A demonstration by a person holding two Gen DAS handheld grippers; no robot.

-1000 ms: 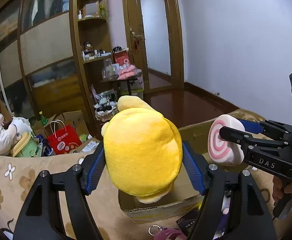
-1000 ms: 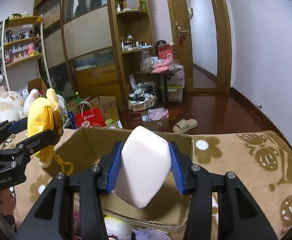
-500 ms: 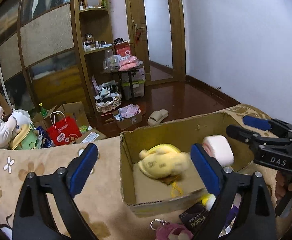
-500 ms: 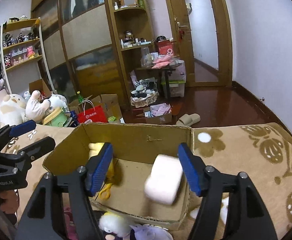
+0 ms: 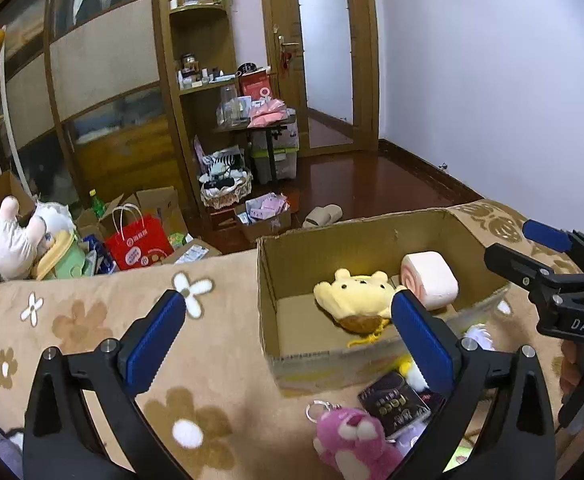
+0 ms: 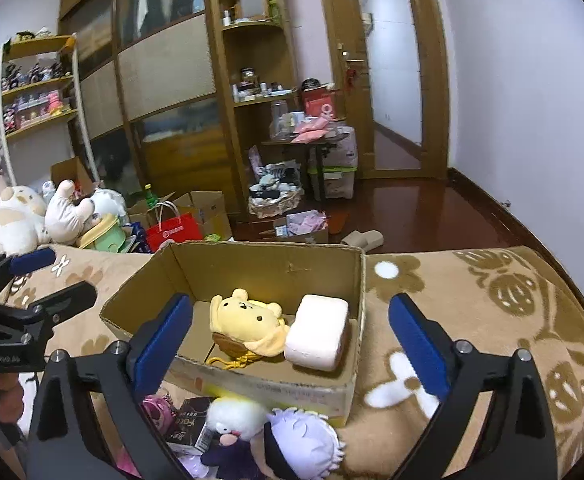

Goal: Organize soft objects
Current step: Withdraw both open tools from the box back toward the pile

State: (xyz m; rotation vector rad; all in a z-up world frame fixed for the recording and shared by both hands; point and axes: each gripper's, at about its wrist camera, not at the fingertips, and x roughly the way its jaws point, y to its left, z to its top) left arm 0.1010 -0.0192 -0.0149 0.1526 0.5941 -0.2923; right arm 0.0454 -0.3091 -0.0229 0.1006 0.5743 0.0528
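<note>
An open cardboard box (image 5: 292, 264) (image 6: 252, 264) sits on a beige flowered blanket. Inside lie a yellow bear plush (image 5: 356, 292) (image 6: 248, 320) and a pink swirl-roll cushion (image 5: 430, 280) (image 6: 318, 332), side by side. My left gripper (image 5: 288, 336) is open and empty, above the blanket at the box's front left. My right gripper (image 6: 290, 336) is open and empty, above the box's near edge. In front of the box lie a pink bear plush (image 5: 352, 436), a white plush (image 6: 234, 416) and a lavender-haired plush (image 6: 304, 444).
A dark small packet (image 5: 396, 400) (image 6: 190, 424) lies among the plushes before the box. Past the blanket's far edge are a red paper bag (image 5: 138, 242), cardboard boxes, large white plush toys (image 6: 12, 216), shelves and a wooden door.
Both grippers opened and let go: the yellow bear and the pink roll cushion dropped into the box. Both grippers then drew back from the box.
</note>
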